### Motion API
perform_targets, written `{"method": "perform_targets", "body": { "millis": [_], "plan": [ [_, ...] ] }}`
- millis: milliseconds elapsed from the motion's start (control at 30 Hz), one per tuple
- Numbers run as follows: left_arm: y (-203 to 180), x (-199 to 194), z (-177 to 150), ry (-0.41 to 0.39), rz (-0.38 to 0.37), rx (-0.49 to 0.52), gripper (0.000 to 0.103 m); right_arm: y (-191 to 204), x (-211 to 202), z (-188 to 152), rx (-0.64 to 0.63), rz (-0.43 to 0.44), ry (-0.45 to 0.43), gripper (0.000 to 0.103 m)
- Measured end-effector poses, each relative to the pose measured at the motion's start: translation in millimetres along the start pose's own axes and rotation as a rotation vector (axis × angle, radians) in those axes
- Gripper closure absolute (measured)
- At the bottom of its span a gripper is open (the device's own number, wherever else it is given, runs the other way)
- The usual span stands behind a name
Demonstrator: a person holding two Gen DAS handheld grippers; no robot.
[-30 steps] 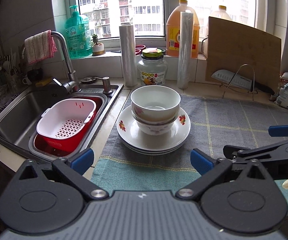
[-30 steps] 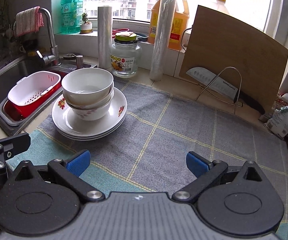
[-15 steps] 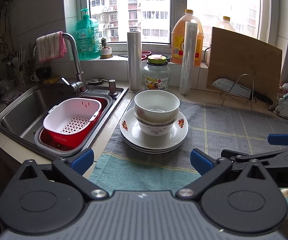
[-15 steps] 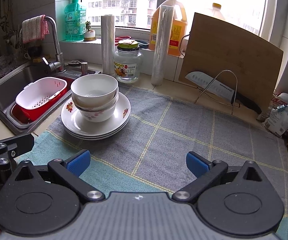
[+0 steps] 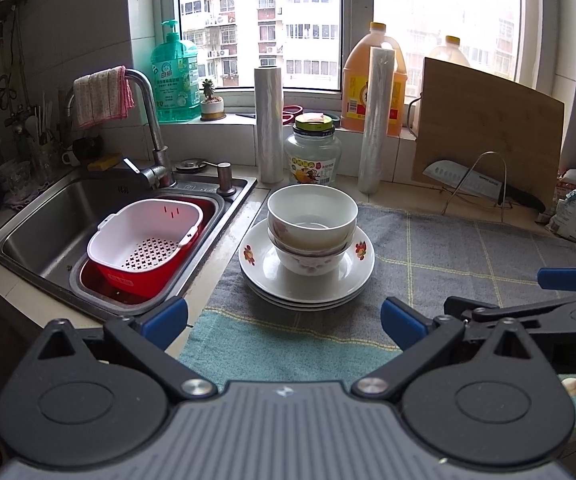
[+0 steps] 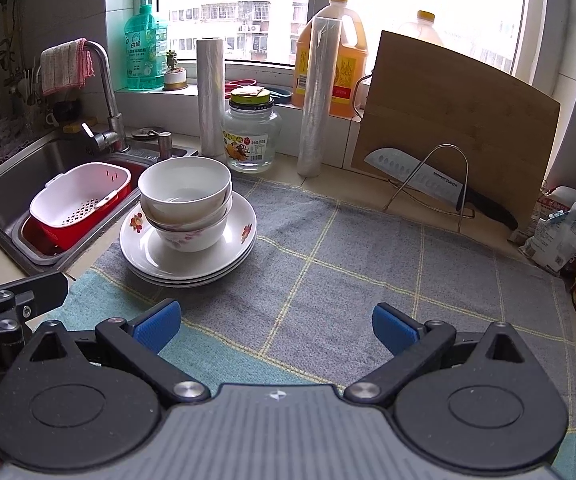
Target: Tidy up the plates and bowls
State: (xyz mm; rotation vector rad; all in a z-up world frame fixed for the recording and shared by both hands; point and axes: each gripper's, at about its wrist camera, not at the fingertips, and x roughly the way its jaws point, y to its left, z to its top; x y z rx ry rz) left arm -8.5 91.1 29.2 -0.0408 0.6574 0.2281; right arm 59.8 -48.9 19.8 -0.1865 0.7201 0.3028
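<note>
Stacked white bowls [image 5: 312,220] with flower prints sit on a stack of white plates [image 5: 263,276] on the grey checked mat; the same bowls [image 6: 185,196] and plates [image 6: 143,252] lie at the left in the right wrist view. My left gripper [image 5: 283,316] is open and empty, just in front of the plates. My right gripper [image 6: 273,324] is open and empty over the mat, to the right of the stack. The right gripper also shows at the right edge of the left wrist view [image 5: 560,280].
A sink [image 5: 43,216] at the left holds a white strainer in a red basin [image 5: 143,240]. Behind the stack stand a glass jar [image 5: 314,152], two film rolls, an oil jug and a leaning cutting board [image 6: 448,120] with a knife on a wire rack. Packets and jars line the right edge.
Both grippers have drawn back and risen a little from the stack, so the bowls and plates look smaller and farther. Both stay open. The dishes have not moved.
</note>
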Motion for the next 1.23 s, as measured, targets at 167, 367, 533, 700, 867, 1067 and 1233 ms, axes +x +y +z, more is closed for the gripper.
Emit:
{"method": "perform_targets", "body": {
  "millis": [167, 367, 533, 700, 867, 1067, 1233],
  "plan": [
    [0.0, 1.0, 3.1, 0.002, 0.005, -0.002, 0.001, -0.4, 1.2, 2.4, 0.001, 0.000, -0.001, 0.000],
    [1.4, 4.0, 4.8, 0.007, 0.006, -0.008, 0.001, -0.1, 3.2, 5.2, 0.002, -0.002, -0.001, 0.000],
    [1.6, 5.9, 6.1, 0.010, 0.006, -0.010, 0.001, -0.2, 5.7, 7.3, 0.006, -0.003, 0.001, 0.000],
    [1.9, 7.3, 7.0, 0.011, 0.006, -0.010, 0.001, 0.2, 6.6, 7.8, 0.005, -0.005, 0.000, 0.000],
    [2.6, 8.3, 8.0, 0.013, 0.008, -0.013, 0.001, 0.5, 7.2, 8.2, 0.006, -0.005, -0.001, 0.000],
    [4.1, 10.8, 9.6, 0.015, 0.011, -0.012, 0.001, 0.8, 8.1, 8.8, 0.006, -0.004, 0.000, 0.000],
    [4.4, 11.8, 10.0, 0.015, 0.011, -0.011, 0.001, 1.3, 9.0, 9.9, 0.005, -0.003, 0.001, 0.000]
  ]
}}
